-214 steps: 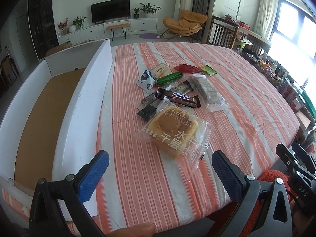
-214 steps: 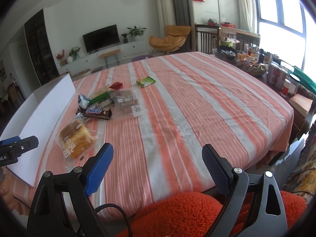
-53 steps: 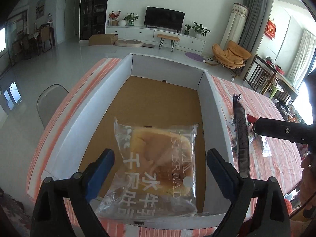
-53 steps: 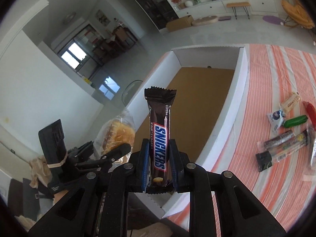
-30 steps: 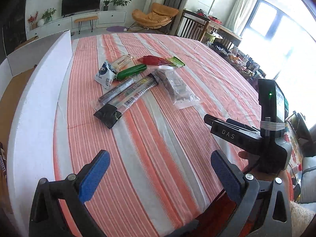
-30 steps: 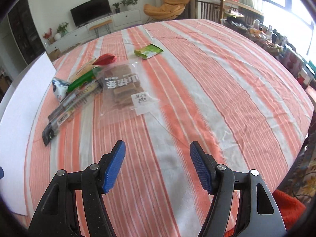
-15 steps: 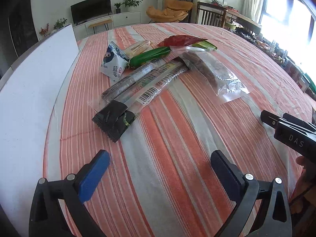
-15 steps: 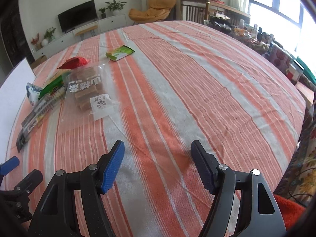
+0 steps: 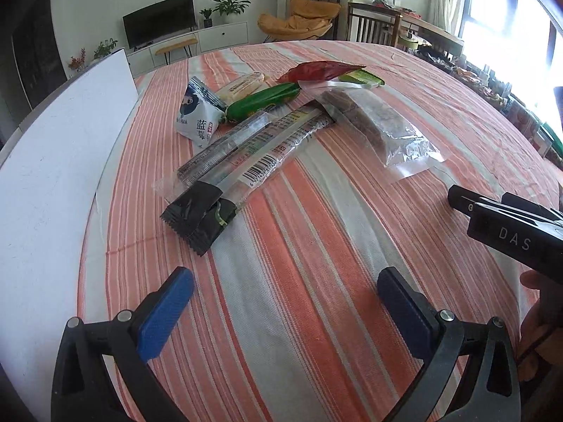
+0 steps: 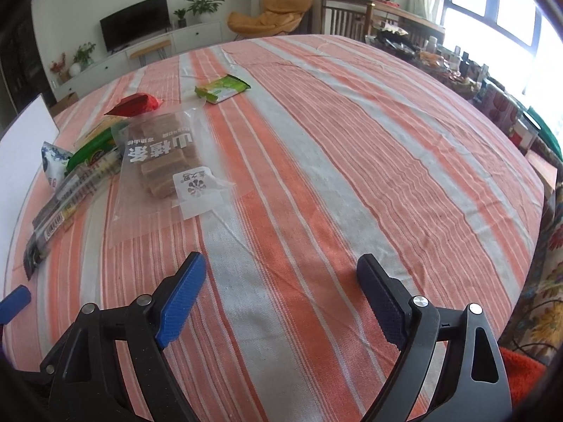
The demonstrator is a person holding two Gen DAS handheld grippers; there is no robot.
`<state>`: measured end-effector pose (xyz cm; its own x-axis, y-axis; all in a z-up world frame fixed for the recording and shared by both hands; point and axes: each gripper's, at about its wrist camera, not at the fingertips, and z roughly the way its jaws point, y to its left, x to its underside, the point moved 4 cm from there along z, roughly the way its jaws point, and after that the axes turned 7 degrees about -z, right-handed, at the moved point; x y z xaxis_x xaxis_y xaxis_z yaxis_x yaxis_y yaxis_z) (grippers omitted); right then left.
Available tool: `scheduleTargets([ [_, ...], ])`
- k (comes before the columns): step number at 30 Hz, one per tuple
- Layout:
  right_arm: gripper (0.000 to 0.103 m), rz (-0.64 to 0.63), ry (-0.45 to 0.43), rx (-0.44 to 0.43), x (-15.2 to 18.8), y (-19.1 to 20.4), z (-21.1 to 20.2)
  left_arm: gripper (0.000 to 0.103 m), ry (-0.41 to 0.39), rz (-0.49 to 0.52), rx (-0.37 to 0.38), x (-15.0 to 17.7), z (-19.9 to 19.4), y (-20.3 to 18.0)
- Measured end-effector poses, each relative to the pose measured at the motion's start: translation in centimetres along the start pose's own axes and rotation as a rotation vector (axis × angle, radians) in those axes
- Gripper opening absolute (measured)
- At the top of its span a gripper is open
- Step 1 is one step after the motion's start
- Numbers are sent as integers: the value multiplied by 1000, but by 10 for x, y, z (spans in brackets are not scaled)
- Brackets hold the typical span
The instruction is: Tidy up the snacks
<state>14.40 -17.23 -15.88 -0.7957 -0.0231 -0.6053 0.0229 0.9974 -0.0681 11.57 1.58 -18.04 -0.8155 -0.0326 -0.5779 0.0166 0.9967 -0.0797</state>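
Snacks lie in a loose pile on the striped tablecloth (image 9: 316, 263). Nearest my left gripper (image 9: 285, 309) are a black-ended long wrapper (image 9: 242, 172) and a clear stick pack (image 9: 218, 149). Behind them sit a white and blue pouch (image 9: 198, 114), a green packet (image 9: 262, 102), a red packet (image 9: 316, 69) and a clear bag of brown slices (image 9: 373, 123). The left gripper is open and empty, a short way in front of the black-ended wrapper. My right gripper (image 10: 281, 292) hovers over bare cloth, its jaws opening with nothing between them. The bag of brown slices (image 10: 162, 161) lies ahead to its left.
The white box wall (image 9: 56, 161) runs along the left side of the table. A small green packet (image 10: 222, 88) lies apart further back. Chairs, a cluttered side table and windows stand beyond the table's right edge. The right gripper's body (image 9: 510, 225) reaches in from the right in the left wrist view.
The left gripper has dropped lower and closer to the snack pile over the last second, then held still. The right gripper's jaws have spread wider.
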Motion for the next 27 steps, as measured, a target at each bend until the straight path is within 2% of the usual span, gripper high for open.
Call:
scheduleTargets([
  [27, 91, 3, -1, 8, 1, 0, -1, 103, -1, 0, 0, 0, 1, -1],
])
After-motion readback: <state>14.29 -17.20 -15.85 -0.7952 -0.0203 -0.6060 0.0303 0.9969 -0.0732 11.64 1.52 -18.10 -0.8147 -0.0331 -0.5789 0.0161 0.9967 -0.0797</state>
